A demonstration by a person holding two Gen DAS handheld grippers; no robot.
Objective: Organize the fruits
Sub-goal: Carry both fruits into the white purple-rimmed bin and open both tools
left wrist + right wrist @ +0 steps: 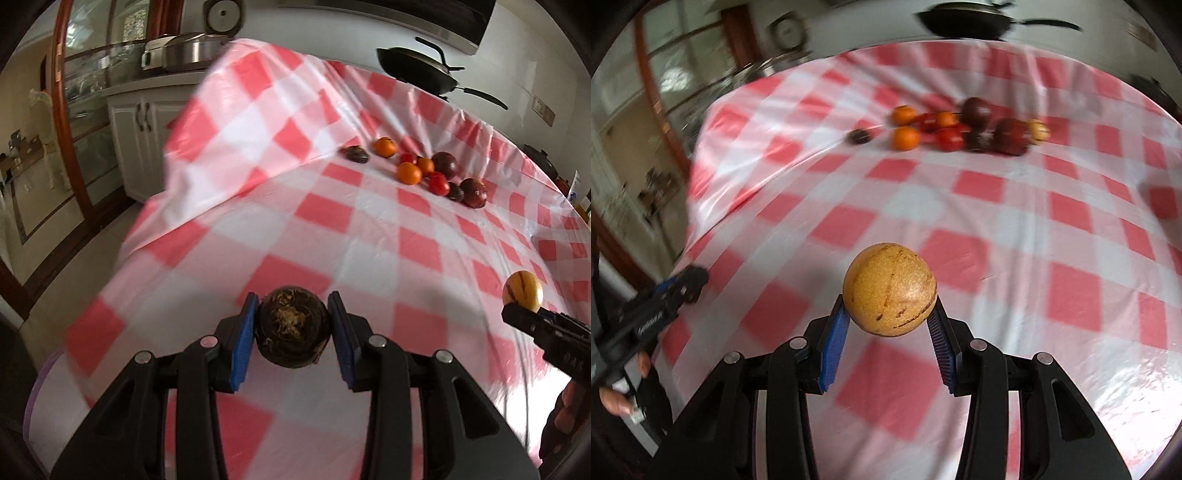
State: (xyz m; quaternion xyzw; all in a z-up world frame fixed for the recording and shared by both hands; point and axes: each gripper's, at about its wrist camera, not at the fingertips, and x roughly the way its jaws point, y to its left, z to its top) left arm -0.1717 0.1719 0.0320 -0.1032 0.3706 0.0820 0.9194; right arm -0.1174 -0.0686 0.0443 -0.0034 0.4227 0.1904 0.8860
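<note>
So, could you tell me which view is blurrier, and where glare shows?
Right wrist view: motion-smeared throughout, the far fruit pile streaked; only the held yellow fruit is crisp. Left wrist view: sharper, pile distinct, near tablecloth soft, with glare at its lower right edge.

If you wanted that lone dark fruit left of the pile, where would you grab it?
Grip the lone dark fruit across its short middle, coming from above. It lies flat and oblong on the tablecloth, apart from the orange, so the jaws fit either side.

A red-and-white checked tablecloth (332,236) covers the desk; oranges (409,173), tomatoes (438,183) and dark purple fruits (474,192) cluster at its far side.
</note>
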